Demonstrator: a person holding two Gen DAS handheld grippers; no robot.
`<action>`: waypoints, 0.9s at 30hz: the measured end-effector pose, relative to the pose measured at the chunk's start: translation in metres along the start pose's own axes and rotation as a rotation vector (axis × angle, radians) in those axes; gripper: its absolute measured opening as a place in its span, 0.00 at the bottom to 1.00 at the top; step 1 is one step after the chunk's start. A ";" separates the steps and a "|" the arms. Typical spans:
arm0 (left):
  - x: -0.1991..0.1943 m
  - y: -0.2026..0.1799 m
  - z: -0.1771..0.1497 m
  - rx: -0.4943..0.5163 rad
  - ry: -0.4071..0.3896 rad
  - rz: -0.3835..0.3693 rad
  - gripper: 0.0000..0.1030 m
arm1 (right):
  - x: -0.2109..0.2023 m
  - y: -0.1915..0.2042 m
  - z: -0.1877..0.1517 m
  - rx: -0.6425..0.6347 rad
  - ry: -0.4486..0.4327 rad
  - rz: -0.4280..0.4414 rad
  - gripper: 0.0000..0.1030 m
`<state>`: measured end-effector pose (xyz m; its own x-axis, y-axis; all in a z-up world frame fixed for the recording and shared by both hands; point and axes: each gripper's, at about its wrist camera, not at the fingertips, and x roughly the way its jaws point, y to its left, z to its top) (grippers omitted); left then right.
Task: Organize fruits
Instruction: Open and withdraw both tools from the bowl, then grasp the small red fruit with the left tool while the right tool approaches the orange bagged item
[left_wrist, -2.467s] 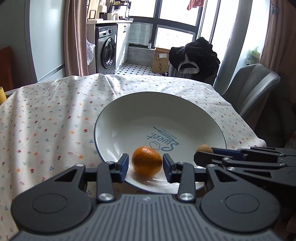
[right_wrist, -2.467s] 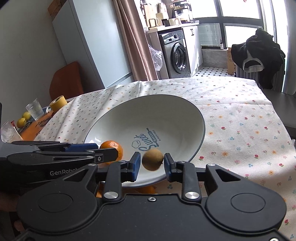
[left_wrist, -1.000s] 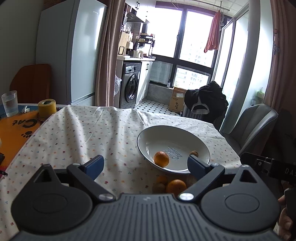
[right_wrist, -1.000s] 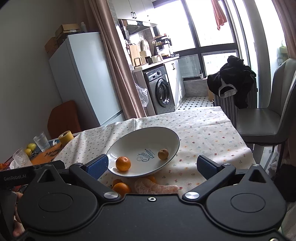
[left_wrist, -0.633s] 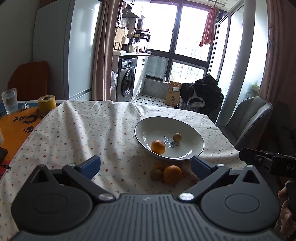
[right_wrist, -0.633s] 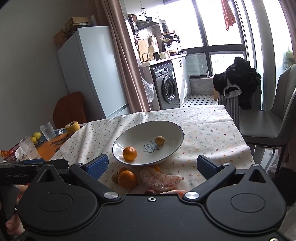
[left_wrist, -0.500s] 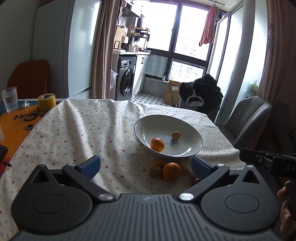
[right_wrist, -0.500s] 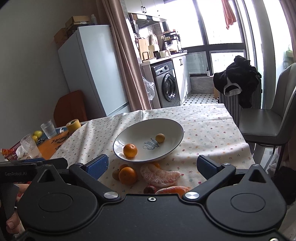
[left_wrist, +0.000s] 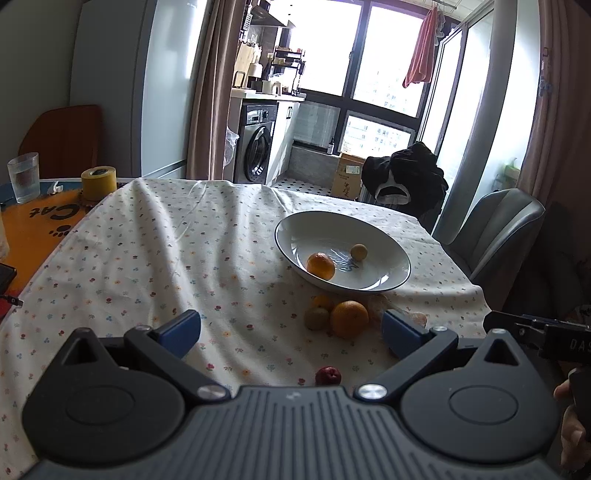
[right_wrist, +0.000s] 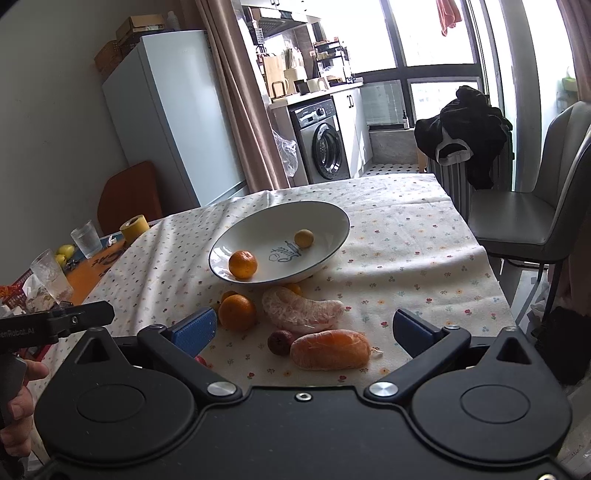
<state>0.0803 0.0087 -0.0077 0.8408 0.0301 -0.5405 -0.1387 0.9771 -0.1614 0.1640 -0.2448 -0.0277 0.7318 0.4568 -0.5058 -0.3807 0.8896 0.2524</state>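
A white plate (left_wrist: 391, 254) (right_wrist: 325, 218) with a dark rim holds an orange mandarin (left_wrist: 320, 264) (right_wrist: 242, 264) and a small brownish fruit (left_wrist: 358, 252) (right_wrist: 304, 238). In front of the plate lie an orange (left_wrist: 349, 318) (right_wrist: 237, 312), a small green-brown fruit (left_wrist: 316, 318), a peeled pomelo piece (right_wrist: 301, 310), a peeled orange segment (right_wrist: 330, 349) and a small dark red fruit (left_wrist: 327, 375) (right_wrist: 280, 342). My left gripper (left_wrist: 290, 330) hangs open over the cloth, back from the fruit. The right gripper (right_wrist: 304, 328) is open too, just above the peeled pieces.
The flowered tablecloth (left_wrist: 166, 258) covers the table. At the left are a yellow tape roll (left_wrist: 98, 183), water glasses (left_wrist: 24, 177) (right_wrist: 50, 275) and lemons (right_wrist: 64, 253). A grey chair (right_wrist: 535, 210) stands beyond the right edge. A hand (right_wrist: 20, 398) holds the other gripper.
Both grippers let go of the mandarin and the brownish fruit in the plate, opened wide and drew back and up. The loose fruit in front of the plate has come into view.
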 end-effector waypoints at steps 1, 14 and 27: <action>0.001 0.000 -0.002 0.001 0.003 0.004 1.00 | 0.001 0.000 -0.001 0.000 0.004 -0.005 1.00; 0.026 -0.003 -0.018 0.014 0.068 -0.023 0.87 | 0.021 -0.003 -0.018 -0.015 0.057 -0.039 1.00; 0.055 -0.011 -0.037 0.033 0.142 -0.052 0.59 | 0.041 -0.003 -0.031 -0.045 0.098 -0.076 1.00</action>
<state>0.1084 -0.0077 -0.0661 0.7636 -0.0486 -0.6439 -0.0779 0.9829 -0.1666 0.1771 -0.2287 -0.0748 0.7016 0.3827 -0.6011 -0.3528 0.9195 0.1737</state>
